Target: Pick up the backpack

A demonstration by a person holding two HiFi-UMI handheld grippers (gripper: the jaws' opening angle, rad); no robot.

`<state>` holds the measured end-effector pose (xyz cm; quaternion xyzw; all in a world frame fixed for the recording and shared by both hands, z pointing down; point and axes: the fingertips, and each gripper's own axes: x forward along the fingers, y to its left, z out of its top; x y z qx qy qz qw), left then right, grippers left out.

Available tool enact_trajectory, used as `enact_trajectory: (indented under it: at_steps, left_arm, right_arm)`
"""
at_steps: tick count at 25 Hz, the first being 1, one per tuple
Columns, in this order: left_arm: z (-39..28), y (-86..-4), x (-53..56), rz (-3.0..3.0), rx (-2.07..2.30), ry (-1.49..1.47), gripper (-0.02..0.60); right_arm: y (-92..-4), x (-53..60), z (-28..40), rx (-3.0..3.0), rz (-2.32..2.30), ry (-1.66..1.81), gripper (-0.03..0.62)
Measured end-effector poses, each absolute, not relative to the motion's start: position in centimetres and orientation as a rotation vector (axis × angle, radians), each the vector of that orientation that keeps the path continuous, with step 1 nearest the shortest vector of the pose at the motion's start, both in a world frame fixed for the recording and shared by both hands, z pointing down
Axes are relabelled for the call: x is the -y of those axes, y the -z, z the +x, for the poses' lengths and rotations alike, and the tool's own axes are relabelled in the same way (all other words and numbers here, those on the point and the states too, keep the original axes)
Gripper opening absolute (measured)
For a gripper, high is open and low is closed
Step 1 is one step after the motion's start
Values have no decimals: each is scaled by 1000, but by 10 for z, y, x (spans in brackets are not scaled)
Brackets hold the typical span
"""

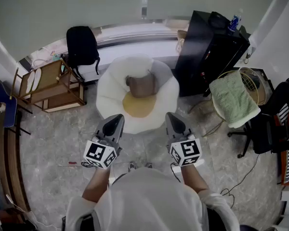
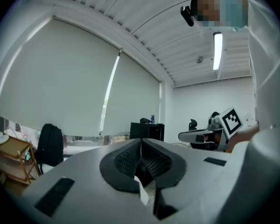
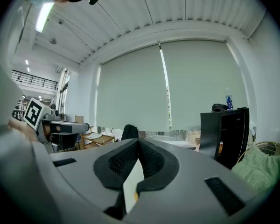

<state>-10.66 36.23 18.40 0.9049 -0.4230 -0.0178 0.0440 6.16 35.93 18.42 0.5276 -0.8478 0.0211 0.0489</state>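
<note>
A person (image 1: 149, 198) in a white top stands on a marbled floor (image 1: 53, 138), holding the left tongs (image 1: 117, 119) and the right tongs (image 1: 171, 117) out level and side by side. Both are pressed fully shut, with nothing between the pads. The black backpack (image 1: 82, 46) stands upright against the low window ledge (image 1: 135, 35), ahead and to the left. It sits just beside a wooden rack (image 1: 53, 83), untouched and well apart from both tongs. Between the person and the ledge lies a round white cushion (image 1: 111, 97) with a yellow centre, and a brown pillow (image 1: 140, 85) rests on it. To the right, a black cabinet (image 1: 207, 52) carries a blue bottle (image 1: 234, 22). A green towel (image 1: 233, 97) drapes over a wire basket (image 1: 253, 81) near a black office chair (image 1: 265, 124).
</note>
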Motion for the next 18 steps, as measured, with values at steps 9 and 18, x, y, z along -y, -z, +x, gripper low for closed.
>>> enact_trajectory:
  at_steps: [9,18]
  left_arm:
    - [-115,-184,-360,2767,1282,65,37]
    - [-118,-179,-365,2769,1287,76,37]
  right_arm:
    - [-193,-367,58,2568,1659,-89,28]
    - [-181,-367,55,2616,1682,-103,29]
